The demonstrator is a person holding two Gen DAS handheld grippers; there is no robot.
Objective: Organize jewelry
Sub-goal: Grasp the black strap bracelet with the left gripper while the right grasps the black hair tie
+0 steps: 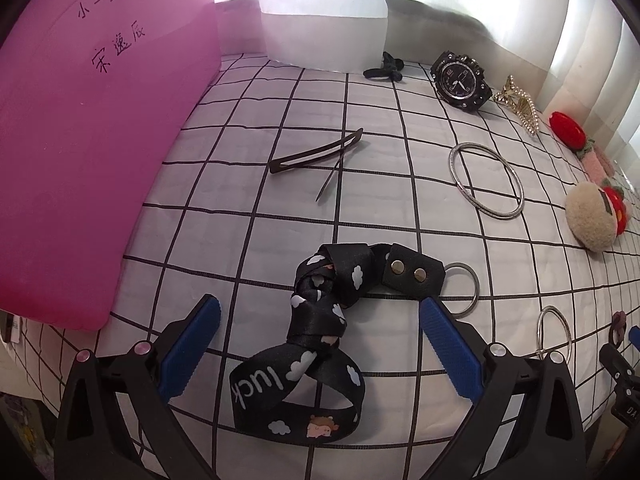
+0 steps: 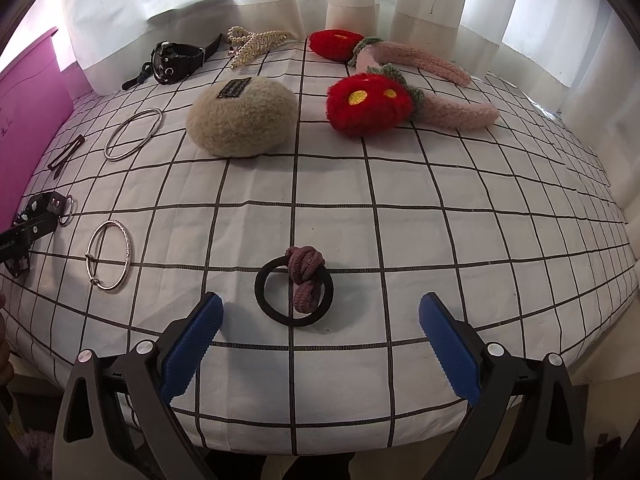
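Left gripper [image 1: 320, 344] is hovering spread over the black lanyard [image 1: 320, 320]; right gripper [image 2: 320, 340] is gaping just short of the hair tie [image 2: 294, 290].

Jewelry and hair accessories laid flat across the grid-patterned bed cover.

Near edge: knotted black lanyard [image 1: 324, 320] with cloud print and key ring; black hair tie [image 2: 294, 292] with mauve knot; silver bangle [image 2: 109, 254]. Middle: larger silver bangle [image 1: 486, 179], dark hair clip [image 1: 316, 151], beige fuzzy clip [image 2: 242, 116]. Far edge: black watch [image 1: 460, 80], pearl claw clip [image 2: 252, 42], pink headband [image 2: 424, 80] with red plush ornaments.
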